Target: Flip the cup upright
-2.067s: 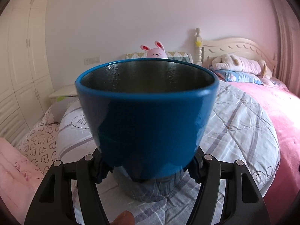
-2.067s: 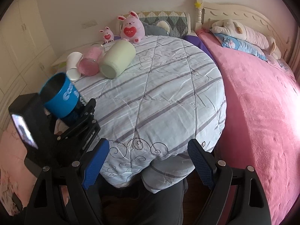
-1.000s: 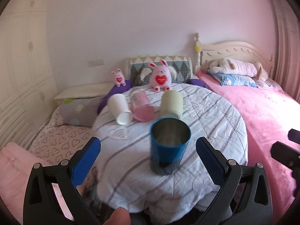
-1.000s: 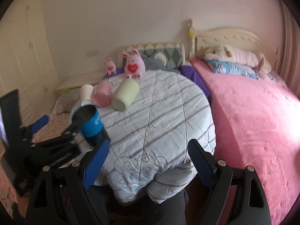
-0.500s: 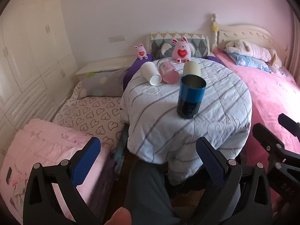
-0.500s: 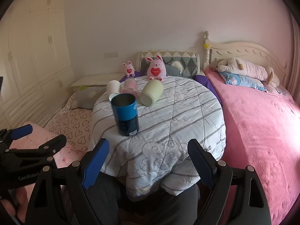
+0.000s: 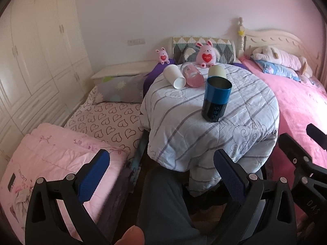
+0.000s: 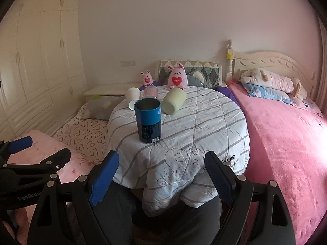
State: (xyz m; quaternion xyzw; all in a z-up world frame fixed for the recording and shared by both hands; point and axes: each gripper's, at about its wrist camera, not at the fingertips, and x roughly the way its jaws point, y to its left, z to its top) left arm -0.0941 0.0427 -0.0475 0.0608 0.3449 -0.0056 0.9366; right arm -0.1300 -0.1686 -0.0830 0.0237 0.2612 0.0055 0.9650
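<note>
A blue cup (image 7: pixel 216 99) with a dark lower band stands upright, mouth up, on the round table covered by a striped quilt (image 7: pixel 251 110). It also shows in the right wrist view (image 8: pixel 148 120). My left gripper (image 7: pixel 161 175) is open and empty, well back from the table and below its edge. My right gripper (image 8: pixel 161 173) is open and empty, also back from the table. A white cup (image 7: pixel 175 78), a pink glass (image 7: pixel 193 75) and a pale green cup (image 8: pixel 173 100) lie on their sides at the table's far side.
Two pink bunny toys (image 7: pixel 206 54) sit behind the table. A pink bed (image 8: pixel 290 134) lies to the right. A heart-print mattress (image 7: pixel 108 120) and a pink folded quilt (image 7: pixel 53 163) lie to the left. My trouser legs (image 7: pixel 163 204) fill the space under the table's front.
My left gripper let go of the blue cup, which now stands upright on the table. Both grippers have pulled back and away from the table.
</note>
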